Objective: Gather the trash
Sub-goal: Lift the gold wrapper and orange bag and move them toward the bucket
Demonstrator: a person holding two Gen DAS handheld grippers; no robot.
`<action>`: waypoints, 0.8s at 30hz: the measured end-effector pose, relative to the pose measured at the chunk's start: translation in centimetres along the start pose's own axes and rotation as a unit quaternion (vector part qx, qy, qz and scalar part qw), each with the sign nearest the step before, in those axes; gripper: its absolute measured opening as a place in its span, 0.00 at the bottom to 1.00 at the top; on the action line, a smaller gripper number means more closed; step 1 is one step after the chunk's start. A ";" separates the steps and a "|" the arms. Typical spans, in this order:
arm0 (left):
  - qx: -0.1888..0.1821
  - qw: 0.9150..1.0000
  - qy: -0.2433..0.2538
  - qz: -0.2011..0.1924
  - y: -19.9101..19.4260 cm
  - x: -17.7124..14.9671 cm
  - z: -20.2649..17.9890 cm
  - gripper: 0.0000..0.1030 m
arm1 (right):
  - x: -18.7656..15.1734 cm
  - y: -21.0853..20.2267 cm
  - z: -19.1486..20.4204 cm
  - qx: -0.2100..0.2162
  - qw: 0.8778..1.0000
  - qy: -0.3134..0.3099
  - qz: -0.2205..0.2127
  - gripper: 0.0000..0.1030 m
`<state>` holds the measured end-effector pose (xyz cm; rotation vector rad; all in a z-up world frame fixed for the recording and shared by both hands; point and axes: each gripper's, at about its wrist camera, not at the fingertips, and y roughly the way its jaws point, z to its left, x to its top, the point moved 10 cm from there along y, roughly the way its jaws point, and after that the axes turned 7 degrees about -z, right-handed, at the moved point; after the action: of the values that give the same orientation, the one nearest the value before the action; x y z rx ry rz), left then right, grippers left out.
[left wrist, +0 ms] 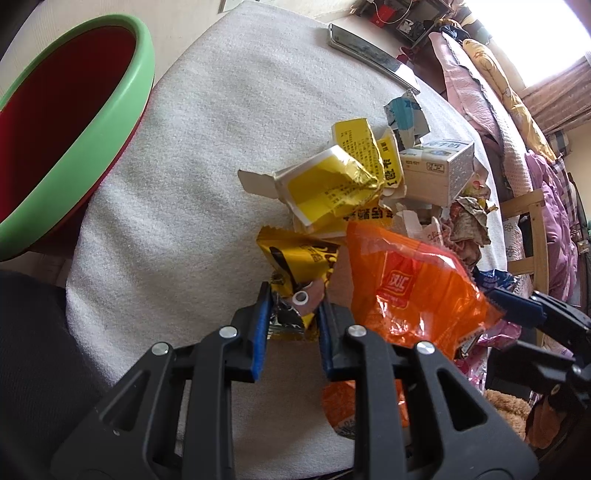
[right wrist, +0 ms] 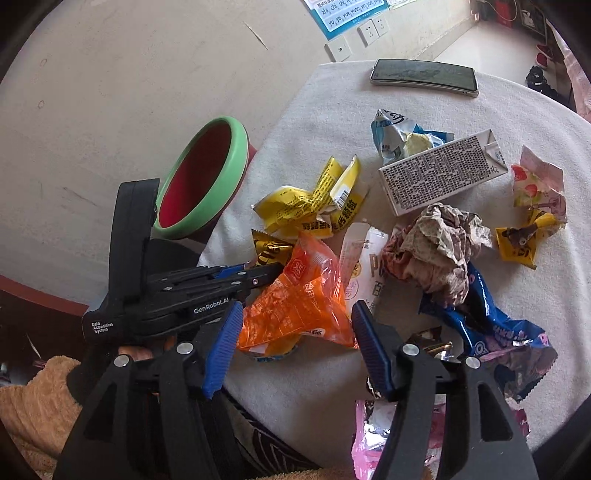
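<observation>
Setting: a lived-in home room. Evidence: round table under a white cloth, littered with snack wrappers; phone lying on it; quilts and clothing heaped beside a wooden chair; wall sockets below a pinyin chart; shoes on the floor.

Both tools share one build: the left gripper and the right gripper have matte black plastic linkage arms with triangular cut-outs, joined by round silver screws, and ribbed blue pads lining the inner faces of the fingers. Seen from the right wrist at about nine o'clock, the left gripper's body carries white lettering, "GenRobot.AI" and "Data Acquisition System", beneath a tall black handle.
</observation>
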<state>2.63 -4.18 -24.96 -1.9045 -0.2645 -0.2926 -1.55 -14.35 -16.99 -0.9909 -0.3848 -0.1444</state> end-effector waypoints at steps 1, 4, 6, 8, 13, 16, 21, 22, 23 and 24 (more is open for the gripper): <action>0.000 1.000 0.000 0.000 0.0 0.0 0.0 0.22 | -0.1 -0.2 0.1 0.000 1.000 0.003 -0.003 0.58; 0.001 1.000 0.001 0.001 0.1 0.0 0.0 0.22 | -0.3 -0.1 -0.2 -0.008 1.000 0.002 -0.001 0.58; 0.002 1.000 0.003 0.001 0.1 0.0 -0.1 0.22 | -0.4 0.4 -0.7 -0.020 1.000 0.004 0.002 0.59; 0.002 1.000 0.003 0.001 0.1 0.0 0.0 0.22 | -0.2 0.8 -0.8 -0.021 1.000 0.003 0.001 0.59; 0.003 1.000 0.006 -0.001 0.0 0.0 -0.1 0.21 | -0.5 2.5 0.2 -0.021 0.999 -0.020 0.023 0.33; 0.006 1.000 -0.001 -0.009 -0.3 0.1 0.1 0.18 | -0.6 2.3 0.9 -0.021 0.999 -0.042 0.020 0.24; -0.003 0.999 -0.005 -0.044 -2.0 0.9 -0.1 0.18 | 0.4 0.7 1.3 -0.007 0.999 -0.044 0.003 0.21; -0.005 0.999 -0.006 -0.051 -2.5 1.1 -0.1 0.18 | 0.8 0.3 1.5 -0.004 0.999 -0.044 -0.002 0.21; -0.007 0.998 -0.009 -0.060 -3.0 1.3 -0.1 0.18 | 1.2 -0.2 1.6 -0.002 0.999 -0.045 -0.008 0.21; -0.011 0.997 -0.016 -0.069 -3.6 1.5 0.1 0.17 | 1.6 -0.6 1.8 0.001 0.999 -0.046 -0.013 0.21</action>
<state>2.94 -2.83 -21.33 -1.9176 -0.4171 -0.3587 -0.71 -13.06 -15.04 -0.9923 -0.4832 -0.1222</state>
